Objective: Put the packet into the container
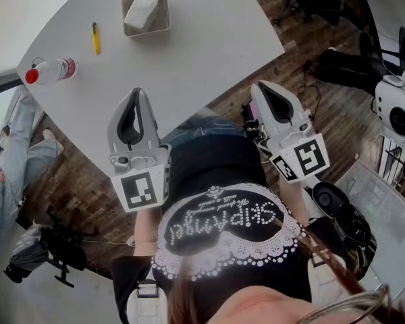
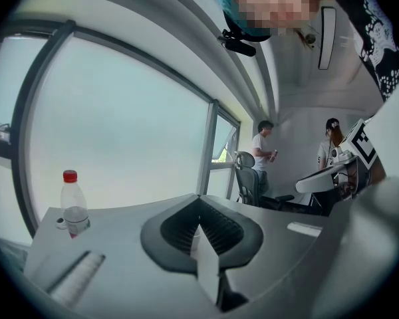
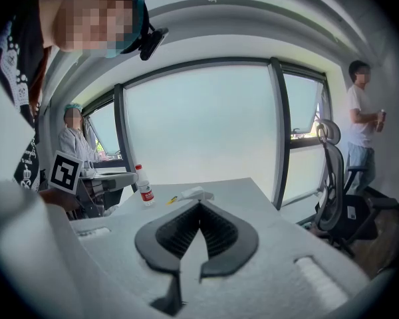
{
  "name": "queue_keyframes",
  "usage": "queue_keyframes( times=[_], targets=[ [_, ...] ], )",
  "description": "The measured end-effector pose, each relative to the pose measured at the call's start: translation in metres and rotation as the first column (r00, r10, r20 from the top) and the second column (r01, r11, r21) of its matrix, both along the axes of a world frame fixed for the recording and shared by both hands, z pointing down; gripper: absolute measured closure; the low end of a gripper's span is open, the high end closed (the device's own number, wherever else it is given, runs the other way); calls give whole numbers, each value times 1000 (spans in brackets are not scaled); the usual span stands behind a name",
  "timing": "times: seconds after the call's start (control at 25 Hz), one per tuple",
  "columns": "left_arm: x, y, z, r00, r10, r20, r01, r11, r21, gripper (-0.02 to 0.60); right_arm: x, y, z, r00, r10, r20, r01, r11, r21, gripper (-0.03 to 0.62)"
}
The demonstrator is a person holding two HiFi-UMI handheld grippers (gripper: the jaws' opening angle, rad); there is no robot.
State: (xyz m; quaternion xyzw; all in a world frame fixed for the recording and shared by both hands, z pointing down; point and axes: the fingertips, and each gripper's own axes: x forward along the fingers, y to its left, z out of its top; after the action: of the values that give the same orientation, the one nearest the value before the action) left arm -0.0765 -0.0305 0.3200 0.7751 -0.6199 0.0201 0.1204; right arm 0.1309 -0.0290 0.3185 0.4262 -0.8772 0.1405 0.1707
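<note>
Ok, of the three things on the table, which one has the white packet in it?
The grey container at the far side; the packet lies inside it. The yellow pen and the red-capped bottle sit apart to its left.

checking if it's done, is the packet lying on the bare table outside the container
No, in the head view the white packet lies inside the grey container at the far end of the table.
</note>
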Motion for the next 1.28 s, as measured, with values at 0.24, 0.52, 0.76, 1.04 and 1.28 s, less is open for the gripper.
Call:
queue_keyframes(
  times=[0.24,0.52,0.76,1.04,1.28],
  targets=[
    [-2,0,0,1000,1,0,-1,1000,-6,581,-1,0,-1,1000,1,-2,-1,1000,3,597],
    [-5,1,-2,1000,-3,-3,3,1000,-2,581,-4,2,-1,1000,0,-6,0,1000,2,597],
    [-9,3,-4,1000,-5,0,5,1000,-1,581,-7,3,-3,1000,-6,-6,6,1000,2,597],
    [-10,4,-4,1000,-7,-4,7,1000,0,581,-11,4,-3,1000,-11,-4,11,1000,1,597],
    [-10,3,-5,1000,-10,-8,10,1000,6,581,-12,3,-4,1000,-19,-5,19,1000,2,597]
  ],
)
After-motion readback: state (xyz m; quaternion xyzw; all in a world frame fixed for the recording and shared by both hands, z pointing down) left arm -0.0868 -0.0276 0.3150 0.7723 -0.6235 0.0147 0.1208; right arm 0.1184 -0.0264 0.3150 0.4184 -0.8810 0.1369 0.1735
